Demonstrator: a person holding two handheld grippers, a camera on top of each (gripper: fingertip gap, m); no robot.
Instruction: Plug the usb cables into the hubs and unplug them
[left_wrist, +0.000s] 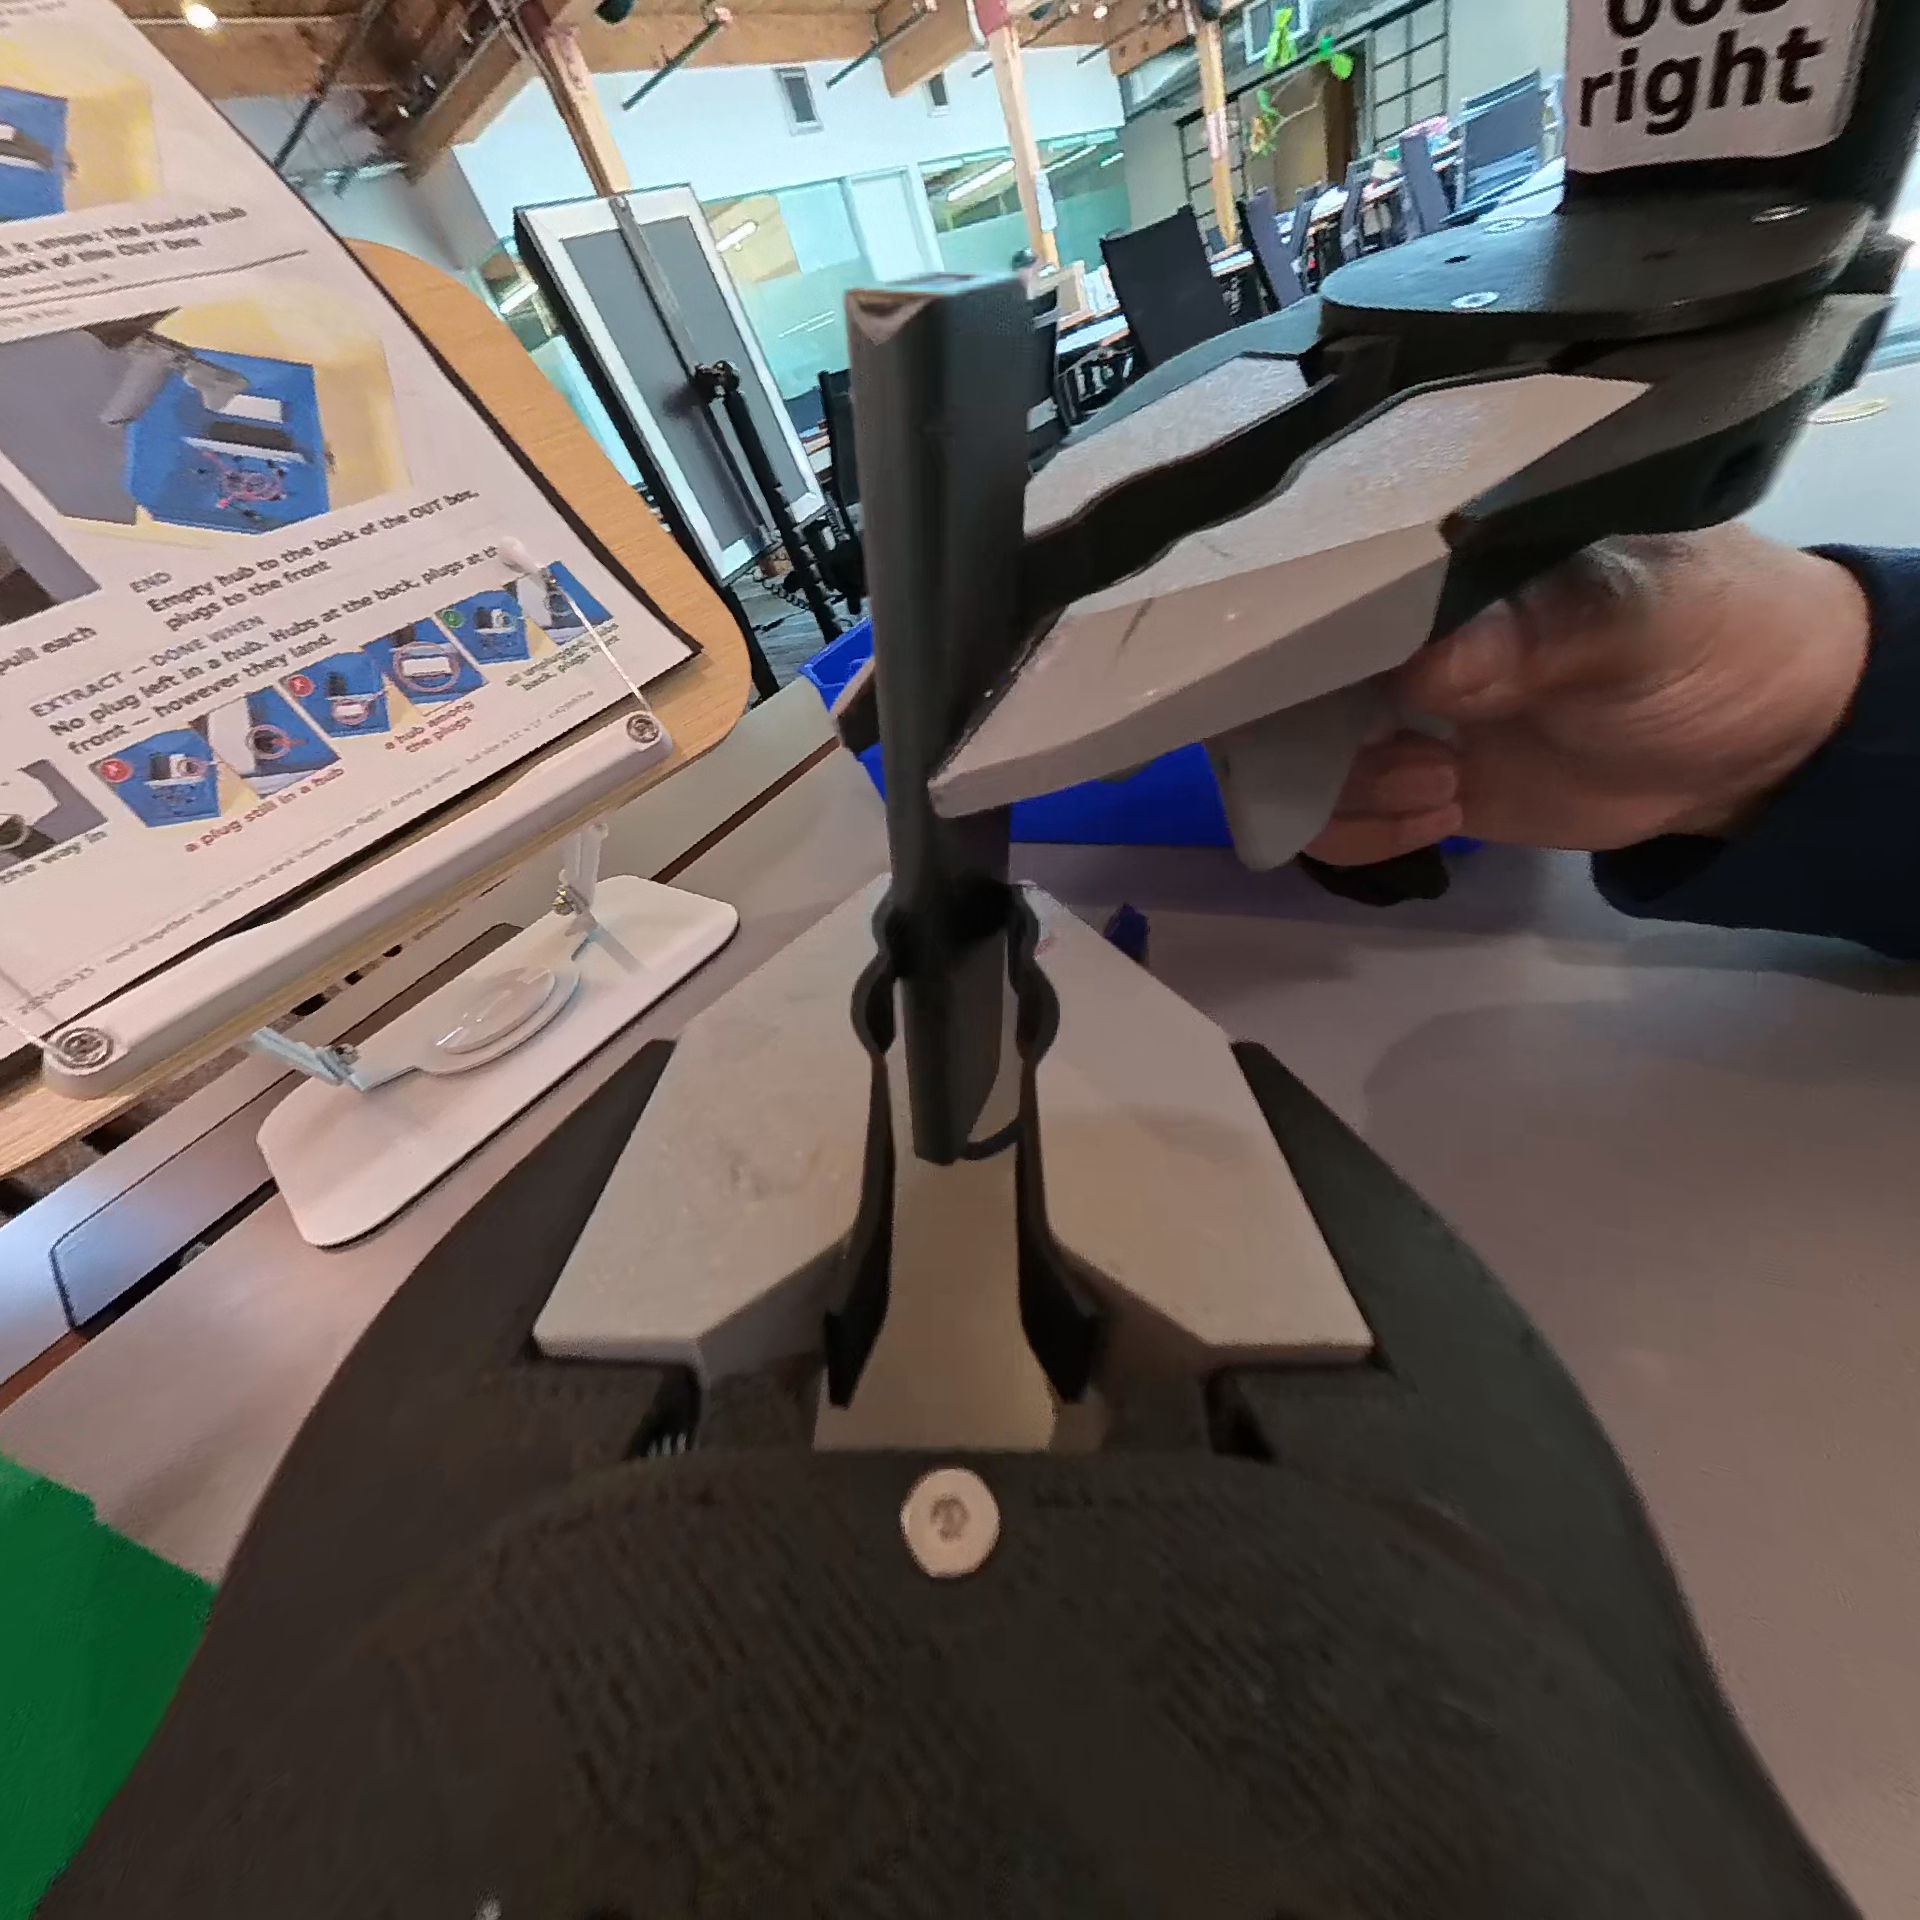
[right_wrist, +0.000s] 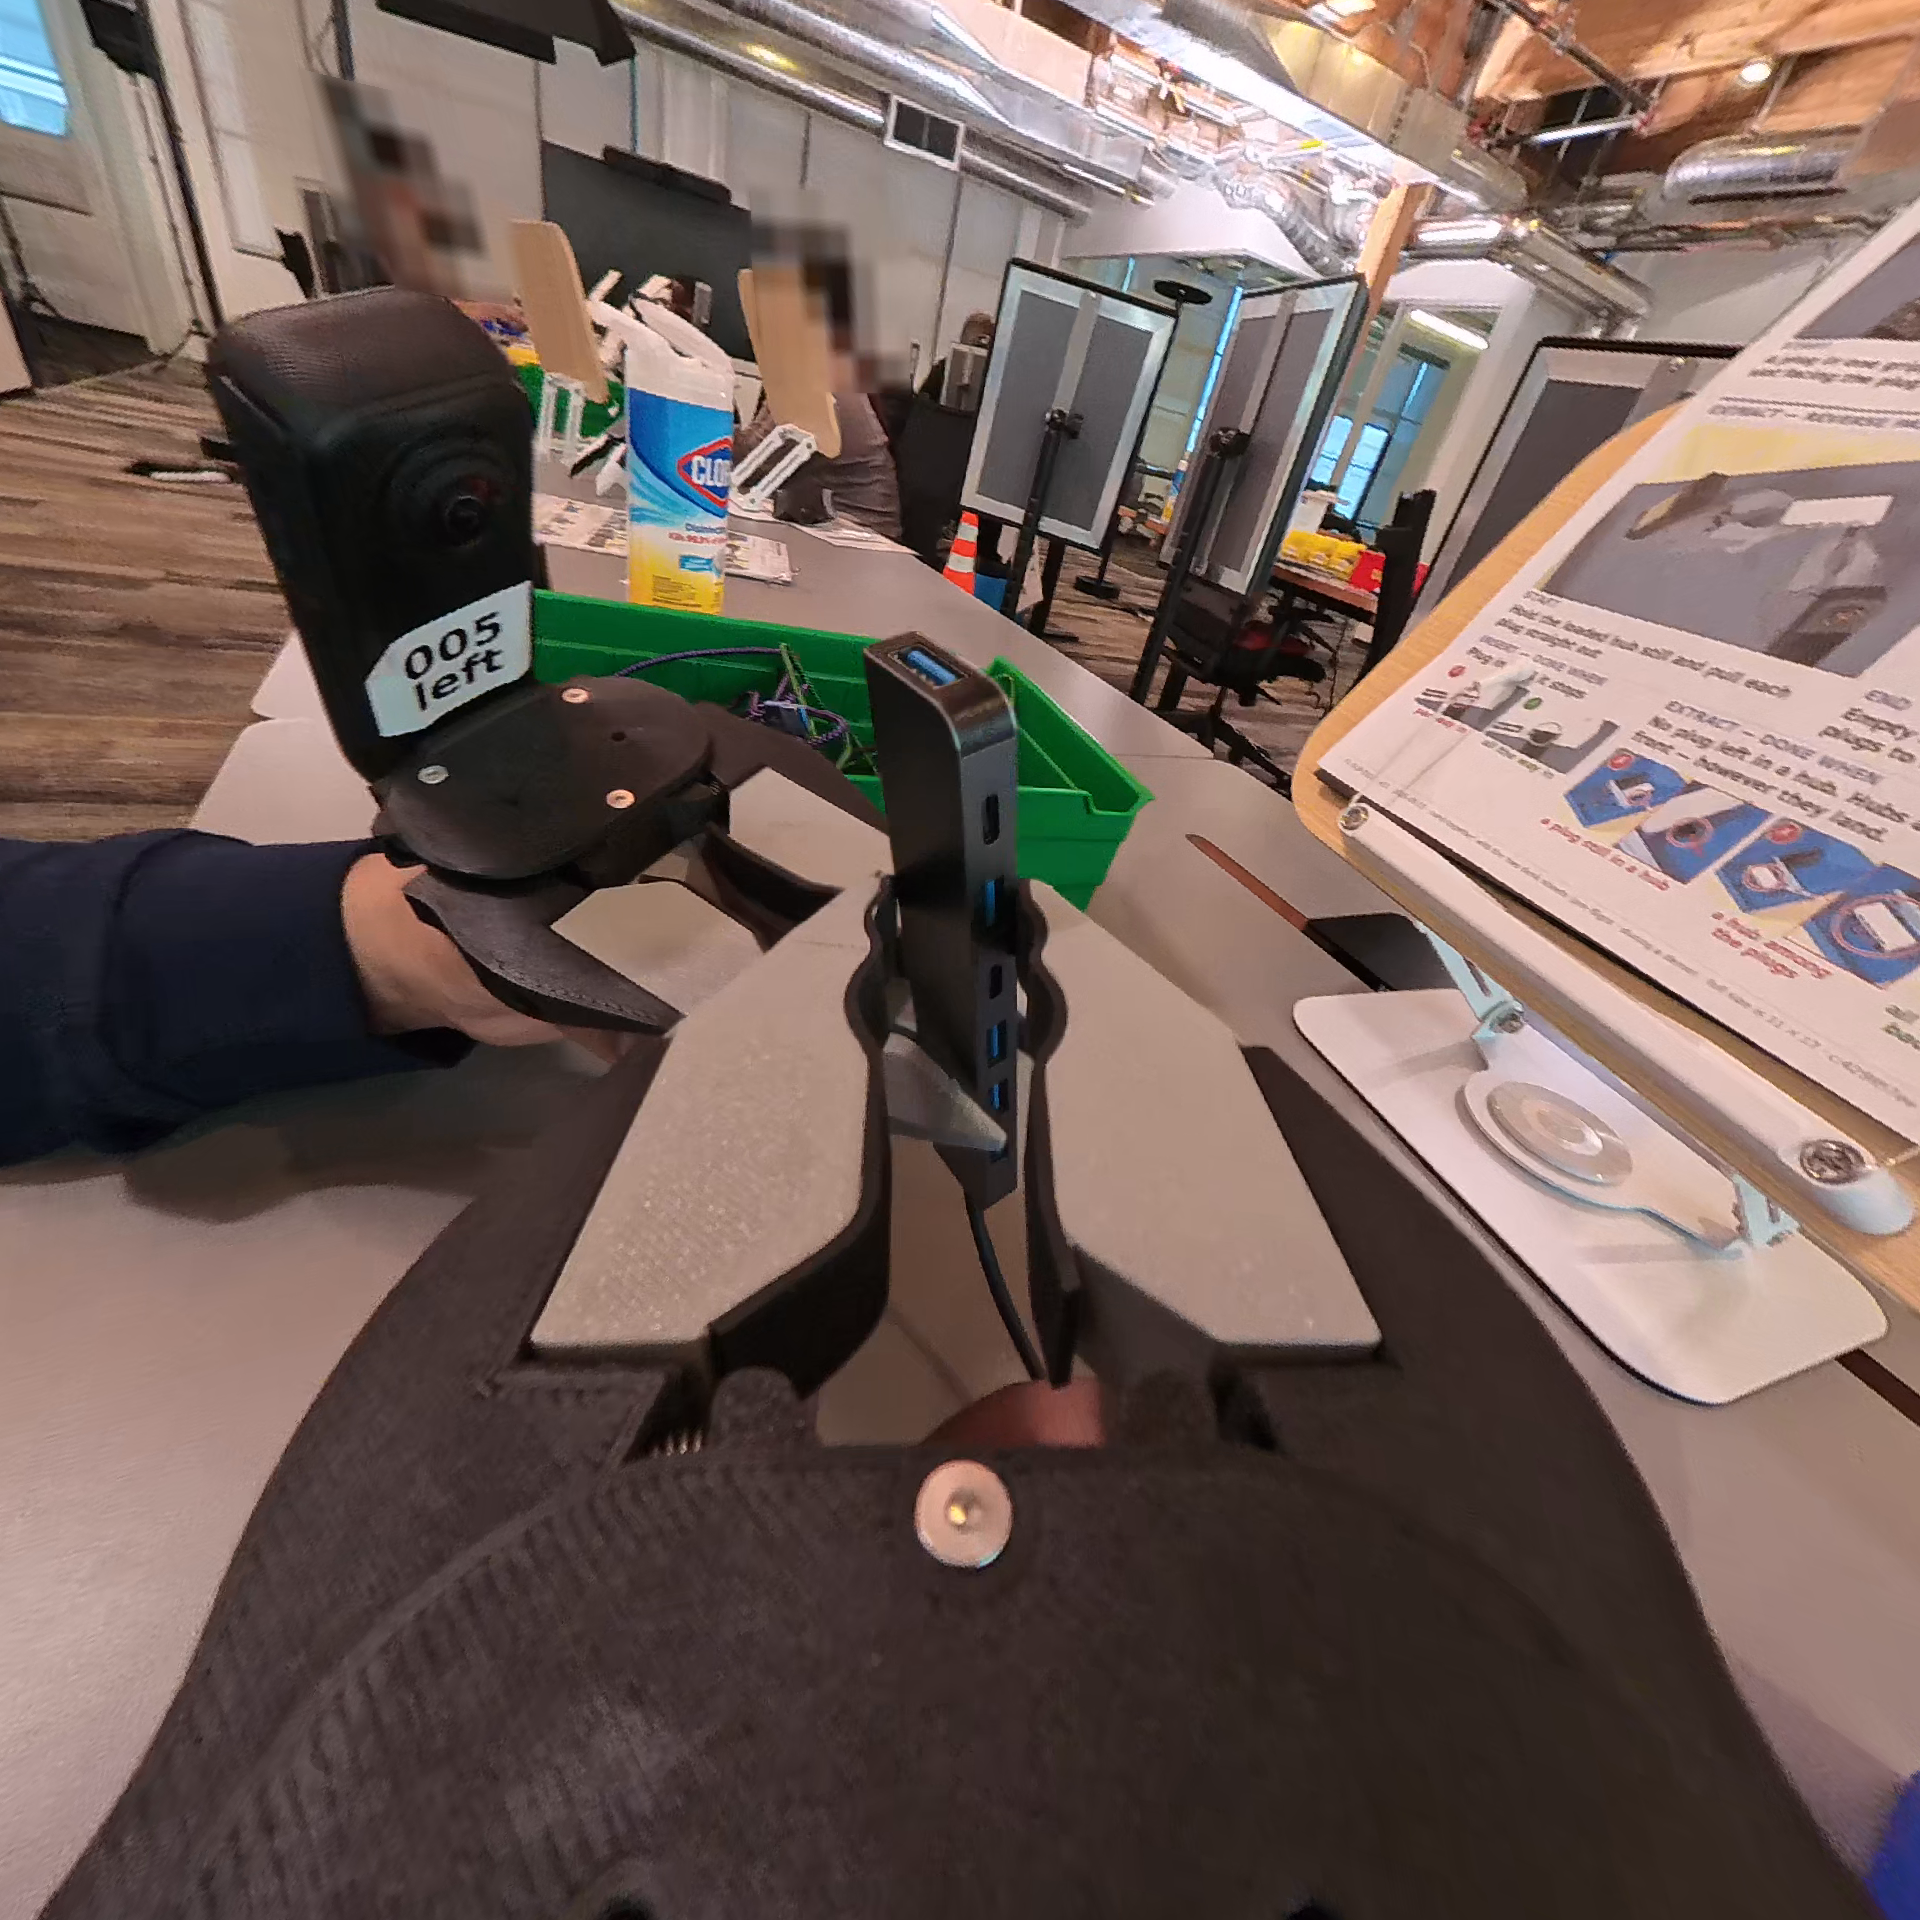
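Observation:
A dark grey USB hub (left_wrist: 925, 468) stands upright between both grippers, above the grey table. My left gripper (left_wrist: 948, 966) is shut on its lower part. My right gripper (left_wrist: 914, 727) comes in from the right and is shut across the hub higher up. In the right wrist view the hub (right_wrist: 935, 748) shows blue ports along its edge and one on its top end; I see no plug in them. Its black cable (right_wrist: 1003, 1288) hangs from the bottom end. My right gripper (right_wrist: 956, 956) clamps it there, and my left gripper (right_wrist: 935, 1103) reaches in from the left just below.
A green bin (right_wrist: 1081, 800) with loose cables sits behind the hub. A blue bin (left_wrist: 1122, 805) lies beyond the right gripper. An instruction sheet on a tilted stand (left_wrist: 312, 540) with a white base (left_wrist: 499, 1049) stands beside the work area. A wipes canister (right_wrist: 675, 499) stands farther back. The grippers' ends are close to 5 cm from one another.

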